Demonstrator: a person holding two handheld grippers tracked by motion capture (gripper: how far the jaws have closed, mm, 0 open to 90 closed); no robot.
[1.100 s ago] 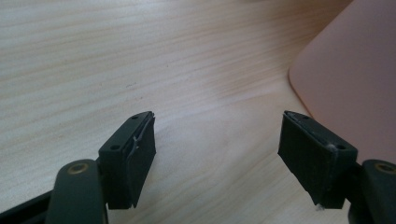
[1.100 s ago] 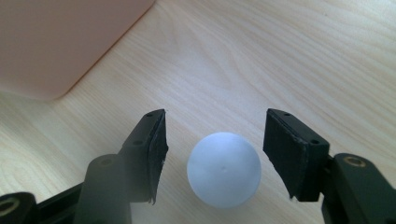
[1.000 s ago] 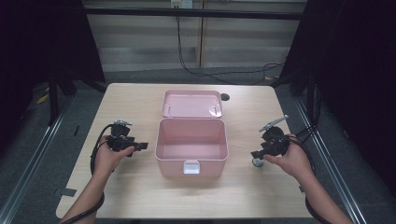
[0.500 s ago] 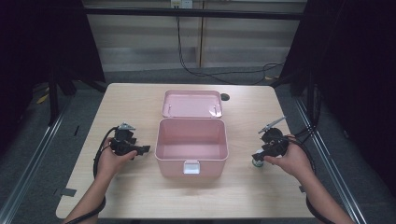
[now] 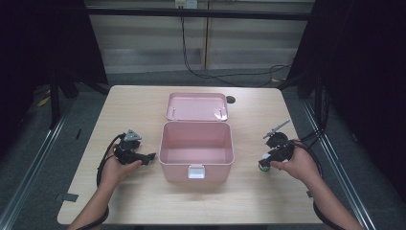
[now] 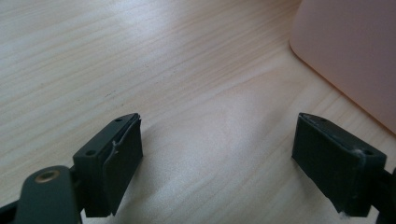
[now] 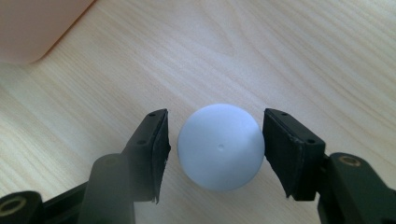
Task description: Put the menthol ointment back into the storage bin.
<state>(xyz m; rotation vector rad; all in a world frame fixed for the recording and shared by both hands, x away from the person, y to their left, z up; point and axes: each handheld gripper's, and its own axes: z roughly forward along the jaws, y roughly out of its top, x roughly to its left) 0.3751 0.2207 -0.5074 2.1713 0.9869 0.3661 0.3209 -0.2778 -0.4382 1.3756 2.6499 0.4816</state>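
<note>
Pale ball (image 7: 219,147) between right gripper (image 7: 215,154) jaws, closing

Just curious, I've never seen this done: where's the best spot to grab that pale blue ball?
Probably across the widest middle of the pale blue ball, coming down from above. It is round and smooth, so off-centre pads would likely slip. The right gripper already straddles it there.

I see pink box (image 5: 177,168) open at frame centre on wood table (image 5: 134,110), latch on near wall. Lid (image 5: 196,106) lies flat just behind box, touching its far edge. Dark hole (image 5: 231,99) in tabletop right of lid. Black cable (image 5: 206,74) snakes across floor, upper centre.
</note>
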